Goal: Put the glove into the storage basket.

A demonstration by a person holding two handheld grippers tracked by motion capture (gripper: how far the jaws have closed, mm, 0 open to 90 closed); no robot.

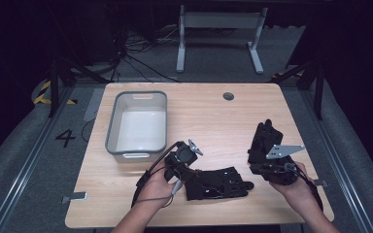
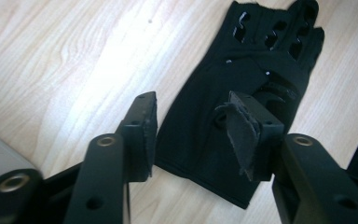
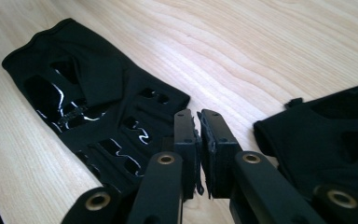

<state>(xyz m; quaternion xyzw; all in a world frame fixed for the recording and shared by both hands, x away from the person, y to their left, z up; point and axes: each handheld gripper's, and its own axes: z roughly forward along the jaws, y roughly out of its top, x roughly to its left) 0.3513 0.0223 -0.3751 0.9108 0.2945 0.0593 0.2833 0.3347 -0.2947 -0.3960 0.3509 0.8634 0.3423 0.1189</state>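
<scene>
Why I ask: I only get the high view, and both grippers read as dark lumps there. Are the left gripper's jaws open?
Observer: Yes. The left gripper has its jaws spread wide above the cuff end of a black glove lying flat.
Operator: And the right one?
Observer: The right gripper has its jaws closed together, nothing visibly between them, by the glove's finger end.
Operator: Anything about the glove itself?
Observer: It has rows of cut-out holes across its back.

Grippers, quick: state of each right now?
Left gripper: open, holding nothing, above a black fingerless fabric glove.
Right gripper: closed, apparently on nothing, beside another black glove.
</scene>
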